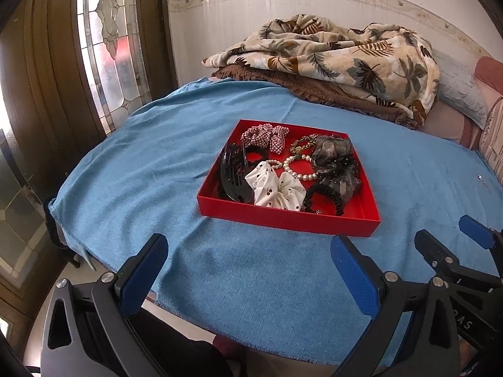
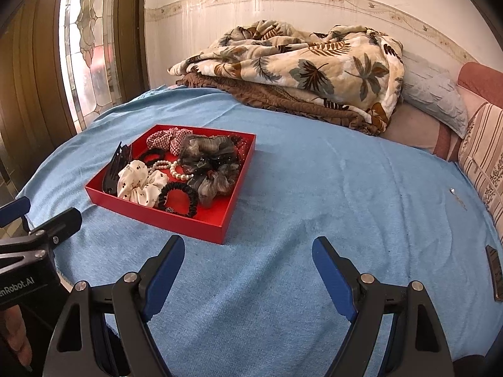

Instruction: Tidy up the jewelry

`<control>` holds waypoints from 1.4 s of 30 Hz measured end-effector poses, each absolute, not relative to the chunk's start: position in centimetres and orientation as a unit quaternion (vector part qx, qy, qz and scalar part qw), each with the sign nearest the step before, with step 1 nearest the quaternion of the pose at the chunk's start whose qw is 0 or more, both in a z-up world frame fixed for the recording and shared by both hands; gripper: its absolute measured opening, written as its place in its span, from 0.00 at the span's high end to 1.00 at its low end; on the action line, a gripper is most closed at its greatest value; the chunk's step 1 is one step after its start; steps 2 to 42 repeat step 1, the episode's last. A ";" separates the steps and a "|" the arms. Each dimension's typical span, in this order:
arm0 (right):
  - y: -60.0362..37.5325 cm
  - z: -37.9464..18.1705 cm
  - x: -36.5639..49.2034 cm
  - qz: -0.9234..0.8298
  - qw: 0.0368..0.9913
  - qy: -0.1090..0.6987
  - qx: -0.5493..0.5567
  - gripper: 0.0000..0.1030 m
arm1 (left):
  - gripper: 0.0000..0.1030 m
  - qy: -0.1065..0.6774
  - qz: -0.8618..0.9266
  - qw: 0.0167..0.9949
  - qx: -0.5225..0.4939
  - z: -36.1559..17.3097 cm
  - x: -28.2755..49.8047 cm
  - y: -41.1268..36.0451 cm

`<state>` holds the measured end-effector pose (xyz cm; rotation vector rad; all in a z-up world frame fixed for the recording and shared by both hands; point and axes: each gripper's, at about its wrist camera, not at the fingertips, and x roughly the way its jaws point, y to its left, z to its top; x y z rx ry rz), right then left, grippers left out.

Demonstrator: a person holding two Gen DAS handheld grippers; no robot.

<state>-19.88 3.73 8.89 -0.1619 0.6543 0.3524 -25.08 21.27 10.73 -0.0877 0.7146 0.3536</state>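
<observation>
A red tray sits on a blue cloth; it also shows in the right wrist view. It holds a white dotted scrunchie, a pearl bracelet, a black claw clip, a checked scrunchie, a grey scrunchie, a black hair tie and a gold chain. My left gripper is open and empty, in front of the tray. My right gripper is open and empty, to the tray's right front.
A leaf-print blanket lies folded on a brown quilt at the back. Pillows line the right side. A small shiny item and a dark flat object lie on the cloth at right. A stained-glass door is left.
</observation>
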 end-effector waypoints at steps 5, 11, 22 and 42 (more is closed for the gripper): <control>3.5 9.0 -19.9 0.172 0.929 0.318 -0.077 0.16 | 0.00 0.349 0.174 0.920 -0.043 10.8 -25.0 21.3; 3.5 9.0 -19.9 0.172 0.929 0.318 -0.077 0.16 | 0.00 0.349 0.174 0.920 -0.043 10.8 -25.0 21.3; 3.5 9.0 -19.9 0.172 0.929 0.318 -0.077 0.16 | 0.00 0.349 0.174 0.920 -0.043 10.8 -25.0 21.3; 3.5 9.0 -19.9 0.172 0.929 0.318 -0.077 0.16 | 0.00 0.349 0.174 0.920 -0.043 10.8 -25.0 21.3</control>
